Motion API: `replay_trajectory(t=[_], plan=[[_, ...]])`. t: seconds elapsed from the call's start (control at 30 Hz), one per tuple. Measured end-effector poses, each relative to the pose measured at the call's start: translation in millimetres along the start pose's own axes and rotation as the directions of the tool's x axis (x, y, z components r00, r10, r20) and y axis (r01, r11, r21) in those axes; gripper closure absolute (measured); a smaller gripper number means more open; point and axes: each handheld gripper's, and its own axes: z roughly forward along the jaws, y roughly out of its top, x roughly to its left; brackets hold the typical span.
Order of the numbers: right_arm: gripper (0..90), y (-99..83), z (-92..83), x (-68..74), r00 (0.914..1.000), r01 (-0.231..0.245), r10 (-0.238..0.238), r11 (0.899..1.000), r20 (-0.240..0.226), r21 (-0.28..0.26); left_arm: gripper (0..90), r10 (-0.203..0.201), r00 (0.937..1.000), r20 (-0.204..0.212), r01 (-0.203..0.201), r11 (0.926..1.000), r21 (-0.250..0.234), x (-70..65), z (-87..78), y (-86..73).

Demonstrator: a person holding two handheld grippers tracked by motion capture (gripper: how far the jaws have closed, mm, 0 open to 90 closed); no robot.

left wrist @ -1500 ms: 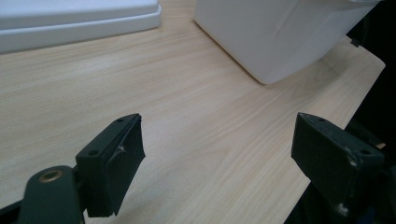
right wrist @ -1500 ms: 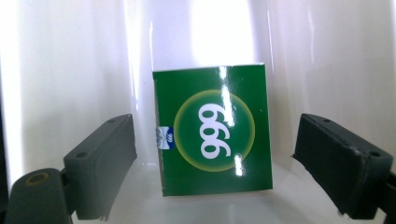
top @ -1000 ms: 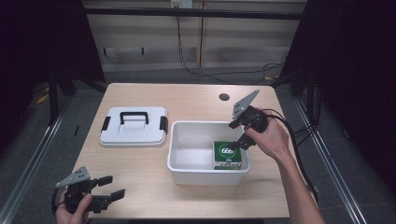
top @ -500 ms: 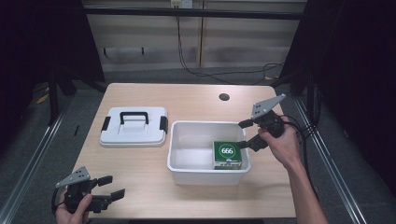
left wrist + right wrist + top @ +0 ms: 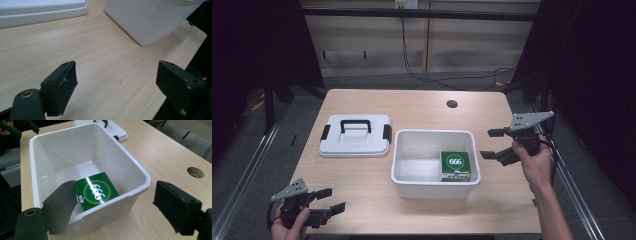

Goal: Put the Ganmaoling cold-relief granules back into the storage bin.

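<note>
A white open bin point(image 5: 402, 175) stands mid-table, and a green box marked 666 point(image 5: 455, 164) lies flat in its right end. From the right gripper view the green box point(image 5: 97, 191) rests on the bin floor below the near rim point(image 5: 140, 187). My right gripper point(image 5: 492, 144) hovers open and empty just right of the bin. At the table's front left corner my left gripper point(image 5: 331, 200) is open and empty, low over bare wood, with the bin's wall point(image 5: 150, 20) ahead of it.
A white lid with a black handle point(image 5: 355, 134) lies flat left of the bin. A round cable hole point(image 5: 452, 104) sits near the table's back edge. The table's right edge point(image 5: 532, 165) is close under my right hand.
My right gripper has drawn back from over the bin, moving right and away from the green box, which stays in the bin. The left gripper has not moved.
</note>
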Motion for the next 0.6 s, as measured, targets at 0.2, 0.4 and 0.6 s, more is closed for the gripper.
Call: replay_trajectory(t=[0.2, 0.4, 0.6], plan=[[16.7, -15.8, -11.8, 0.6, 0.9972, -0.048, 0.051, 0.998, 0.056, -0.043, 17.0, -0.002, 1.0, -0.005, 0.002, 1.0, 0.007, -0.4, 0.9, 0.2], [16.2, -38.9, -18.6, 8.4, 0.9916, -0.075, 0.082, 0.995, 0.1, -0.067, 17.5, 0.0, 0.9997, -0.024, -0.001, 1.0, -0.004, -0.6, -0.8, 0.4], [16.2, -71.7, -22.3, 15.6, 0.981, -0.138, 0.15, 0.985, 0.123, -0.104, 17.5, -0.006, 0.9996, -0.029, 0.006, 0.9999, -0.009, -0.8, -1.3, -0.1]])
